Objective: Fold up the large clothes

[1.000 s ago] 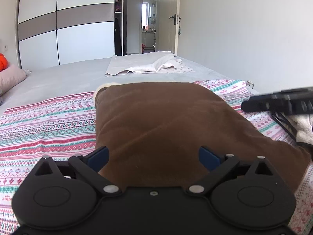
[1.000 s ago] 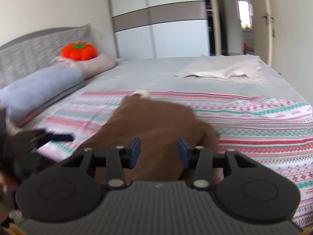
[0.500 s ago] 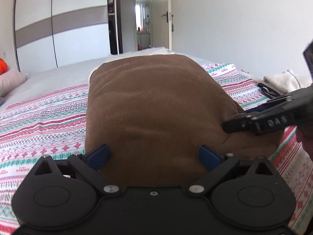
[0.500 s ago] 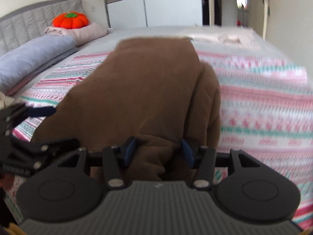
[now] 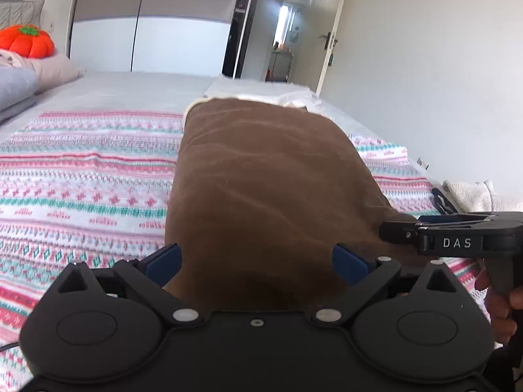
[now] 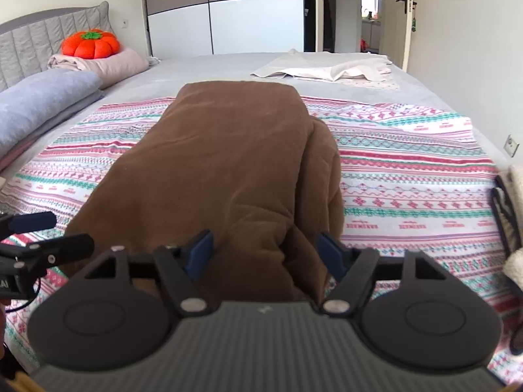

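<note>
Both tools letting go of the brown garment (image 6: 228, 170) on the bed (image 6: 408, 170).
R tool (image 6: 264, 253) jaws just been opening, cloth between, unpinched; L tool (image 5: 256, 259) wide apart too. Risk: bunched near edge could snag on withdrawal & undo the fold.

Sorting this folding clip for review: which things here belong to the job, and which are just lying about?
In the job:
brown garment, folded on the patterned blanket
left gripper, open
right gripper, jaws just opened, cloth between them

Lying about:
pumpkin cushion
pillows
white cloth further up the bed
cream fleece
</note>
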Motion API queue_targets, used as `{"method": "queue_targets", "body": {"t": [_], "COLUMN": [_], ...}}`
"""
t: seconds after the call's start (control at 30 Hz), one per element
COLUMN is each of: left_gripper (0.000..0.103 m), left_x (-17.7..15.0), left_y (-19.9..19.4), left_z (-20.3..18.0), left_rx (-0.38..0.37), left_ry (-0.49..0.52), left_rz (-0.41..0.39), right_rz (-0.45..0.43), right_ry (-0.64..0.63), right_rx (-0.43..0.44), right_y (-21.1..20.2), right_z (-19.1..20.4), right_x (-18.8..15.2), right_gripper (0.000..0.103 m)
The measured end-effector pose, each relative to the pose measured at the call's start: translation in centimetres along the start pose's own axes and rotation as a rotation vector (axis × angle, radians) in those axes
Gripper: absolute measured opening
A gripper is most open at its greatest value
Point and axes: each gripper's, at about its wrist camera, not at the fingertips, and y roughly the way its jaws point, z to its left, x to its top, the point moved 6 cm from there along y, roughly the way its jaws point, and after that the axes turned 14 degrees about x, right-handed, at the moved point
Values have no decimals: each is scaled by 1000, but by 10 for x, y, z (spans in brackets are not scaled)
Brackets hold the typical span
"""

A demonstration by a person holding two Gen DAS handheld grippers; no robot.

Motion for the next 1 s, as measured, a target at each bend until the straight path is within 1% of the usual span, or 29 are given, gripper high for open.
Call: {"method": "queue_targets", "body": {"t": [0.07,0.13,0.23,0.27,0.3,0.5,0.7,0.8,0.87,1.0], "left_gripper": [101,102,103,103,103,103,103,103,103,103], "left_x": [-3,-5,-9,-10,-10,-13,-14,-14,-14,-17], "left_y": [-1,-3,-9,-11,-13,-22,-34,-40,-42,-44], "left_z": [-1,-1,-2,-2,-2,-1,-6,-7,-8,-15], "left_rx": [0,16,68,83,97,169,235,256,261,252], "left_ry": [-10,-3,10,12,13,23,58,60,66,92], "left_rz": [53,81,93,99,105,140,141,137,141,182], "right_rz": [0,4,7,7,6,-29,-44,-48,-47,-38], "right_ry": [-4,0,13,19,28,67,64,60,55,52], "right_rx": [-7,-16,-43,-48,-51,-40,-71,-85,-95,-107], "right_y": [-7,-11,-18,-20,-23,-44,-60,-67,-69,-71], "right_z": [4,5,6,6,7,10,9,9,9,9], "right_x": [-2,-2,-6,-7,-9,-15,-18,-19,-20,-22], "right_gripper": [78,79,83,86,92,101,102,102,102,102]}}
